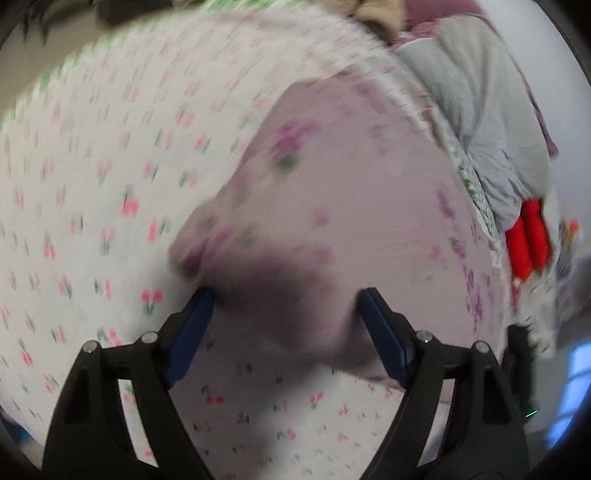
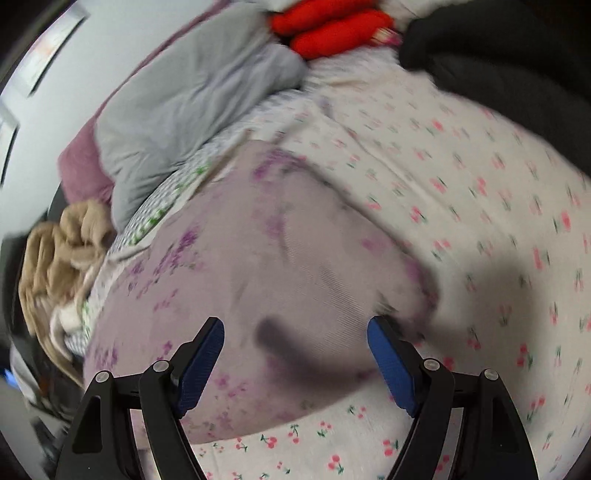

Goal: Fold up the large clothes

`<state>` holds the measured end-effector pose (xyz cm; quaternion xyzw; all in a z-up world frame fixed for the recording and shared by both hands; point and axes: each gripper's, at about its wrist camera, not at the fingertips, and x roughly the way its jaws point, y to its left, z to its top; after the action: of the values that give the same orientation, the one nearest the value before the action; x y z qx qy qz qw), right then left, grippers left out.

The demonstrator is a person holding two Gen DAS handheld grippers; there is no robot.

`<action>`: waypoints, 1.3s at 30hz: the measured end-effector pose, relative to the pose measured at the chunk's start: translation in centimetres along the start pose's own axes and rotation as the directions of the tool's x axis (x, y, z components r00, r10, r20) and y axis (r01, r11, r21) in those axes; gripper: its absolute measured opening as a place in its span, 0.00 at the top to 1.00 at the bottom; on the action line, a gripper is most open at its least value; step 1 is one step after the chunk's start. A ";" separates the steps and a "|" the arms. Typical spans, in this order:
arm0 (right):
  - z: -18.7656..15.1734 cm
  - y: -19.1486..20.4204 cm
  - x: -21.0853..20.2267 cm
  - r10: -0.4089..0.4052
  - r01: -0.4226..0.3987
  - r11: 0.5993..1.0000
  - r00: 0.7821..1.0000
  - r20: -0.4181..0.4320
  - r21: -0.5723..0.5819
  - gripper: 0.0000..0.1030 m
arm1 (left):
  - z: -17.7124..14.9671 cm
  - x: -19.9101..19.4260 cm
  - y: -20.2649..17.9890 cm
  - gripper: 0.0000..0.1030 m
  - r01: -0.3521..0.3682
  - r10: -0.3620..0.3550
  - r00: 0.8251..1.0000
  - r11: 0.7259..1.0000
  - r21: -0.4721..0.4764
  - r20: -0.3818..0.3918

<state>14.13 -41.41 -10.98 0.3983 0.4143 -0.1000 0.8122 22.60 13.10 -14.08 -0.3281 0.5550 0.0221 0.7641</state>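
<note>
A pale lilac garment [image 1: 351, 206] with purple flower prints lies on a bed covered by a white cherry-print sheet [image 1: 92, 166]. My left gripper [image 1: 286, 299] is open, its blue pads on either side of the garment's near corner, just above it. The garment shows in the right wrist view [image 2: 277, 266] too, spread flat. My right gripper [image 2: 295, 332] is open above the garment's near edge, with nothing between the pads. Both views are motion-blurred.
A grey quilt [image 2: 184, 96] and a mauve pillow [image 2: 81, 170] lie along the wall side. A red object [image 2: 332, 26], a black garment [image 2: 498, 55] and a tan crumpled garment [image 2: 62, 251] sit at the bed's edges. The cherry sheet [image 2: 480, 184] extends right.
</note>
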 end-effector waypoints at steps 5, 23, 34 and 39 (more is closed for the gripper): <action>0.0 -4.5 -0.1 0.031 -0.024 0.979 0.999 -0.030 0.201 0.21 | -0.2 1.2 3.5 0.21 0.122 -0.141 0.986 0.974 -0.192 -0.091; -2.3 -4.2 5.7 0.322 -0.257 0.861 0.944 -0.079 0.439 0.20 | -1.8 3.7 1.6 0.20 0.306 -0.337 0.941 0.894 -0.328 -0.039; -3.0 -4.3 6.4 0.349 -0.297 0.806 0.937 -0.004 0.512 0.20 | -2.4 5.7 1.9 0.12 0.332 -0.369 0.929 0.848 -0.414 -0.012; -2.8 -3.9 7.1 0.341 -0.299 0.815 0.940 0.008 0.496 0.20 | -2.3 6.1 2.6 0.12 0.369 -0.405 0.914 0.801 -0.471 0.027</action>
<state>15.02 -40.77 -19.46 0.6584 0.3351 -0.0474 0.6723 22.04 11.89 -20.98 -0.6089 0.4828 -0.0138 0.6292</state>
